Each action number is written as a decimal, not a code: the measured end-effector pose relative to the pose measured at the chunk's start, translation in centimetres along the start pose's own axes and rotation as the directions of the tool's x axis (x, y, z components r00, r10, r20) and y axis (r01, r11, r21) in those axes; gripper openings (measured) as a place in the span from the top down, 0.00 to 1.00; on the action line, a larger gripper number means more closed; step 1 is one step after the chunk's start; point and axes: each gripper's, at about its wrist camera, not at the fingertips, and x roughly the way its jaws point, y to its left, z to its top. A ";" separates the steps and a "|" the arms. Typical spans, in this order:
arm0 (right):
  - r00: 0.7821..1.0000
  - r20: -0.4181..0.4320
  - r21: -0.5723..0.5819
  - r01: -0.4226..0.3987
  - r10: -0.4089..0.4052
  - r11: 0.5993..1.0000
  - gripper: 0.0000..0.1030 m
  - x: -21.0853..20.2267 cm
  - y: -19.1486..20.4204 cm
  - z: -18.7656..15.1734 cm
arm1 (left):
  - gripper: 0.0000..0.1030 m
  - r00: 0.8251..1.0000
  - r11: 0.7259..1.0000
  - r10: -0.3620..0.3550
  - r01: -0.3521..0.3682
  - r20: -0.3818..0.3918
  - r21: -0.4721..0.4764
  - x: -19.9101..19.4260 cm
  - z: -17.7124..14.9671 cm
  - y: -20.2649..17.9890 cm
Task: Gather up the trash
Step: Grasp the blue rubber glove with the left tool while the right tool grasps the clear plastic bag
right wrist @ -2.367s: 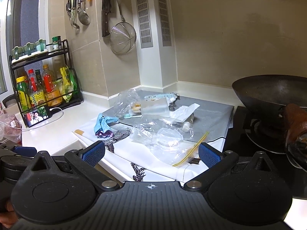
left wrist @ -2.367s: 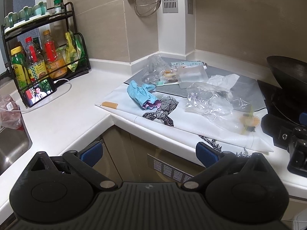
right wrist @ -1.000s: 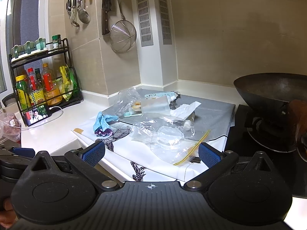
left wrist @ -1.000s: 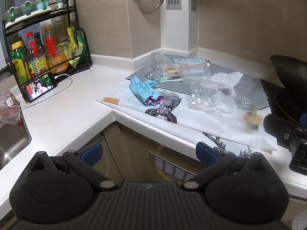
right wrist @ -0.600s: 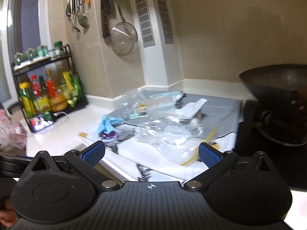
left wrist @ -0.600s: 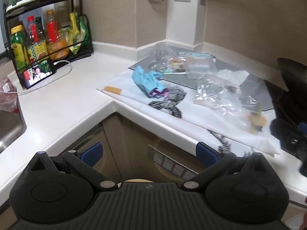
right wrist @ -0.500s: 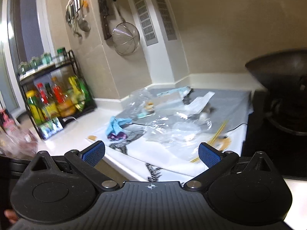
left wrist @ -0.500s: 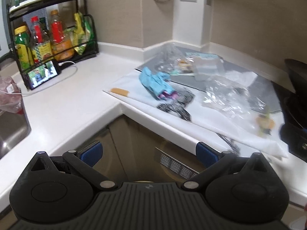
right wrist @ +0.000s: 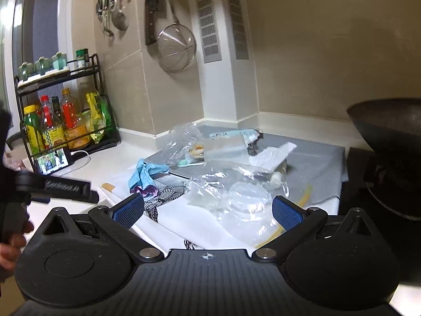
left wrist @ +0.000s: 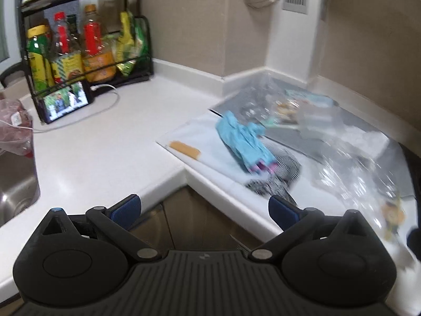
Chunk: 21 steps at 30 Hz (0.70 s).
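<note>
— Both tools, how did they stand?

— Left tool (left wrist: 204, 208) had its blue pads (left wrist: 125, 208) wide apart with nothing between them, low in the frame, over the inner corner of the white table (left wrist: 105, 147). Right tool (right wrist: 208, 210) was likewise spread and empty, low centre of its own view.

— And the trash?

— It lay on a white printed sheet (right wrist: 184, 226) and a grey mat (right wrist: 313, 168) on the table. In the left view, a crumpled blue glove (left wrist: 243, 142) sat above and right of the tool's gap, centre-right of the frame, well apart from the pads. A small tan strip (left wrist: 185, 150) lay left of the glove, near the sheet's edge. Everything right of the glove was blurred.

— The right view was sharper?

— Yes. Crumpled clear plastic (right wrist: 236, 192) lay just above the gap between the pads, at the frame's centre. The glove (right wrist: 144, 175) was up and left of it, above the left pad. A second clear bag (right wrist: 181, 142), a white tissue (right wrist: 276, 152) and a frosted pouch (right wrist: 226, 148) lay farther back, upper centre. A yellow strip (right wrist: 305, 197) ran beside the right pad.

— Anything else?

— A dark wok (right wrist: 389, 131) at the right edge, a bottle rack (right wrist: 63, 121) at the left, with a lit phone (right wrist: 54, 161) propped below it. The left tool's arm crossed the left edge of the right view, a hand (right wrist: 10, 247) under it.
</note>
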 end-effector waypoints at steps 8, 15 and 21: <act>0.995 -0.074 -0.030 0.065 -0.067 0.997 0.00 5.2 -0.4 0.4 | 0.00 0.999 0.999 -0.027 0.026 -0.018 -0.035 4.4 2.8 -0.1; 0.985 -0.141 -0.039 0.092 -0.097 0.995 0.00 9.1 -1.6 0.1 | 0.00 0.997 0.998 -0.052 0.050 -0.063 -0.035 8.2 4.3 -1.0; 0.982 -0.168 -0.054 0.083 -0.091 0.995 0.00 11.1 -1.9 -0.1 | 0.00 0.994 0.997 -0.063 0.058 -0.091 -0.051 10.6 5.7 -1.4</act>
